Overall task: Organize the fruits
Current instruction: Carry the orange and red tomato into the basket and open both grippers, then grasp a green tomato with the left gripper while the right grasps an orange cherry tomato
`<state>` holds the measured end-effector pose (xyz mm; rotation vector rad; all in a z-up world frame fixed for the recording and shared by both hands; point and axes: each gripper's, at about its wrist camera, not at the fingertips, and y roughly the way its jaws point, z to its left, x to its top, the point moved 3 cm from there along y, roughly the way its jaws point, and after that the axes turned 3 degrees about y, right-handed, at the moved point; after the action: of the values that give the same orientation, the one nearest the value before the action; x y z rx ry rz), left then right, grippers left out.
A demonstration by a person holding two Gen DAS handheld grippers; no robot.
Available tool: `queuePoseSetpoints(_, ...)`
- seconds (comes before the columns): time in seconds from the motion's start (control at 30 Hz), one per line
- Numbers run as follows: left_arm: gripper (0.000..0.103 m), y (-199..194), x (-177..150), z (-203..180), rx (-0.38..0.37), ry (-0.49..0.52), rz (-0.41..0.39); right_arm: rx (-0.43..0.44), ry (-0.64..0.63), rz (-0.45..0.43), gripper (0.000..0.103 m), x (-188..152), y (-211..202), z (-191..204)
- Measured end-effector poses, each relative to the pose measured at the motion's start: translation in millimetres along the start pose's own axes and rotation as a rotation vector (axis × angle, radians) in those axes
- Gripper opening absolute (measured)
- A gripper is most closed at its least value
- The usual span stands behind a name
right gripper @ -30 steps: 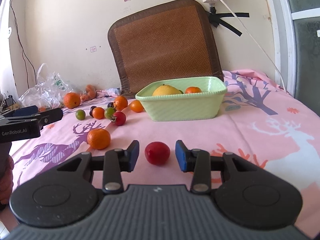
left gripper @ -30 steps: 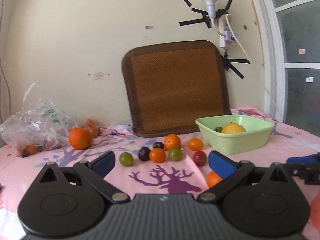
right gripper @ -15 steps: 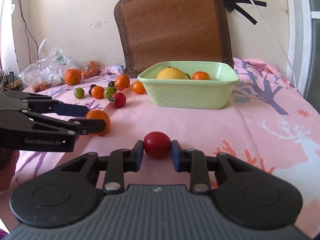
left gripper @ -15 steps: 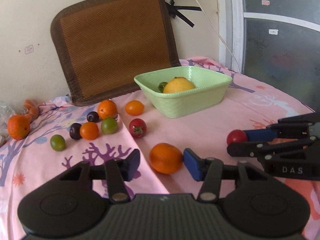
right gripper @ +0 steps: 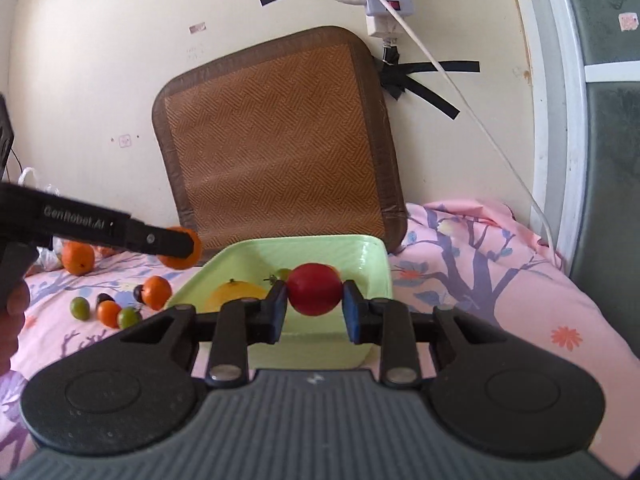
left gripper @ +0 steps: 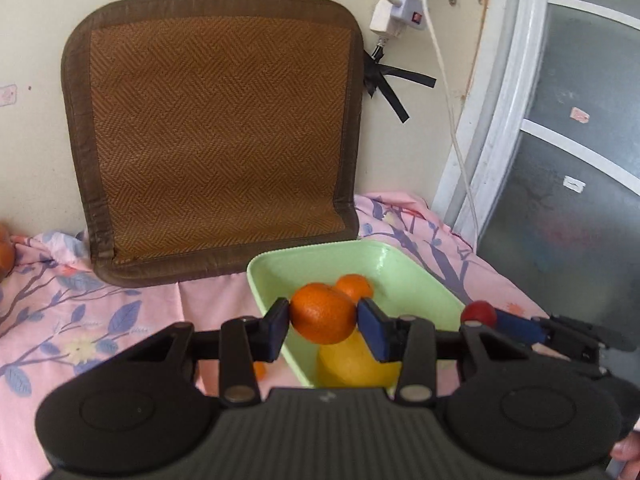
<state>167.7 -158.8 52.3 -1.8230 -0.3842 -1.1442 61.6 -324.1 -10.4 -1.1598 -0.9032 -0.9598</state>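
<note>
My left gripper is shut on an orange and holds it in the air above the near left rim of the green bowl. My right gripper is shut on a red tomato and holds it above the bowl's near side. The bowl holds a yellow fruit, a small orange and a small green fruit. In the right wrist view the left gripper's fingers reach in from the left with the orange.
Several small fruits lie on the pink cloth left of the bowl: an orange one, a green one, a dark one. A large orange sits farther left. A brown woven mat leans on the wall behind.
Both grippers shut on their fruits on the cloth, lifted them and carried them over the bowl. The left one holds the orange, the right one the tomato.
</note>
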Motion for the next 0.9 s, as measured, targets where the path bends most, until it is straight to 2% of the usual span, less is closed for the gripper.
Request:
queuePoseSetpoints(0.2,0.039,48.3,5.1,4.5,-0.013,-0.018,0.084,-0.011,-0.014,0.002,0.033,-6.5,13.8,-2.1)
queuePoseSetpoints(0.37,0.041,48.2,3.2,4.4,-0.007,-0.018,0.078,-0.017,-0.002,-0.007,0.033,-7.9,13.1,-8.5)
queuePoseSetpoints(0.43,0.041,27.4,8.0,11.9,-0.003,-0.026,0.03,-0.014,0.009,-0.027,0.033,-7.3,8.9,-10.7)
queuePoseSetpoints(0.5,0.044,-7.7,10.5,28.0,0.022,-0.045,-0.051,-0.012,0.016,-0.045,0.033,-6.6,4.9,-12.2)
queuePoseSetpoints(0.6,0.047,-55.0,-6.0,60.5,0.126,-0.067,-0.098,-0.007,0.02,-0.029,0.033,-7.4,8.3,-12.6)
queuePoseSetpoints(0.73,0.047,-102.9,-46.6,105.3,0.241,-0.139,-0.078,0.004,0.006,-0.038,0.037,-8.1,7.4,-8.4)
queuePoseSetpoints(0.77,0.047,-112.4,-57.4,116.4,0.267,-0.16,-0.066,0.001,-0.003,-0.041,0.051,-8.5,8.1,-6.6)
queuePoseSetpoints(0.8,0.047,-119.1,-66.6,125.0,0.284,-0.177,-0.055,0.0,-0.014,-0.037,0.055,-8.5,9.3,-5.0)
queuePoseSetpoints(0.9,0.047,-132.6,-83.9,143.9,0.314,-0.224,-0.029,-0.024,-0.013,-0.047,0.055,-7.1,5.4,-1.7)
